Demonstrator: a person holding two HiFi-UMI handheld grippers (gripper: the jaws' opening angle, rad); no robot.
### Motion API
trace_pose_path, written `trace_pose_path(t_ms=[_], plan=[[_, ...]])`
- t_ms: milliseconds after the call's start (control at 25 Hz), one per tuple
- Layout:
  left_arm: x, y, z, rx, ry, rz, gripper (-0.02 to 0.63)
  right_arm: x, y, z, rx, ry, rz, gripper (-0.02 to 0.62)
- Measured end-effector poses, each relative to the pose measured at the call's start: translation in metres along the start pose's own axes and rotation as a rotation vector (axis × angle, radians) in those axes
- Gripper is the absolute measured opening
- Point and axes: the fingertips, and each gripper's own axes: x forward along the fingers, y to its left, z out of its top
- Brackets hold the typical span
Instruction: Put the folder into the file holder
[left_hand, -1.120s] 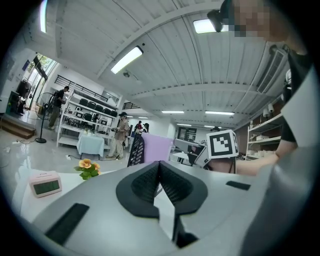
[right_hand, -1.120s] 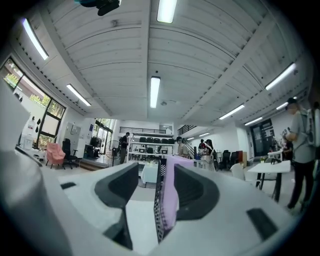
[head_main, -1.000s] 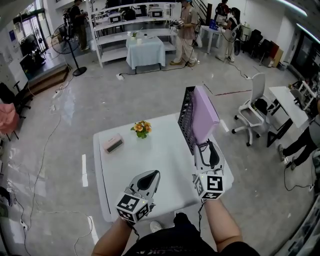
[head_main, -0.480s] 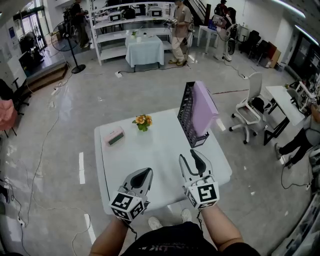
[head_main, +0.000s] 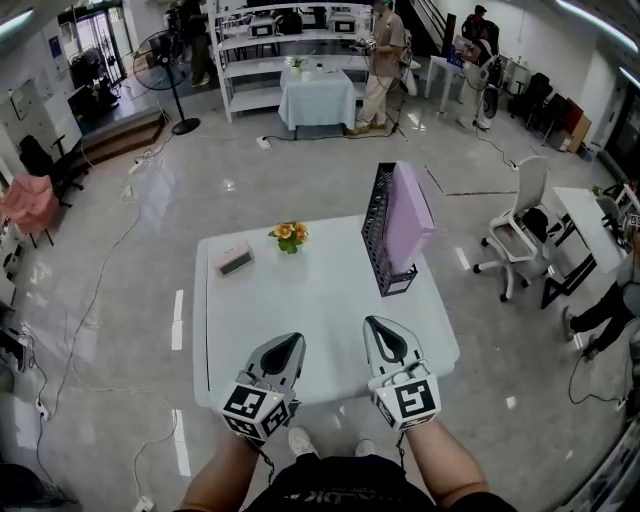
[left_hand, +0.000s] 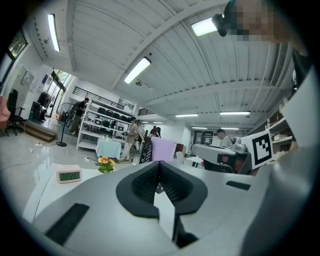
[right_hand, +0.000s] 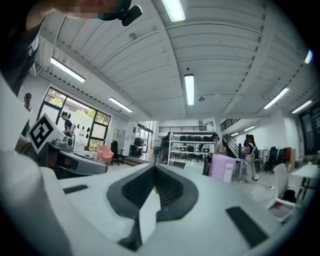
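A lilac folder stands upright inside the black mesh file holder at the right side of the white table. The same folder shows small in the left gripper view and the folder in the right gripper view. My left gripper hovers over the table's near edge, shut and empty. My right gripper is beside it, near the front edge and well back from the holder, its jaws shut with nothing between them.
A small pink clock and a pot of orange flowers sit at the table's far left. A white office chair stands to the right. People, shelves and a covered table are at the far end of the room.
My right gripper drew back from the file holder to the table's front edge and its jaws closed empty. The folder stays in the holder. The left gripper barely moved.
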Motion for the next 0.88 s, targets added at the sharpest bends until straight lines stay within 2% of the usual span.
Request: trace_pose_path(t_ms=[400,880], plan=[[0.006,-0.077,-0.024,0.02,0.031,0.08,0.003,-0.055,-0.029,-0.016,0.05,0.003,0.126,0.001],[0.001,-0.135,-0.041,0.025,0.001,0.115,0.003,-0.1,-0.042,-0.025,0.066,-0.001,0.198,0.0]])
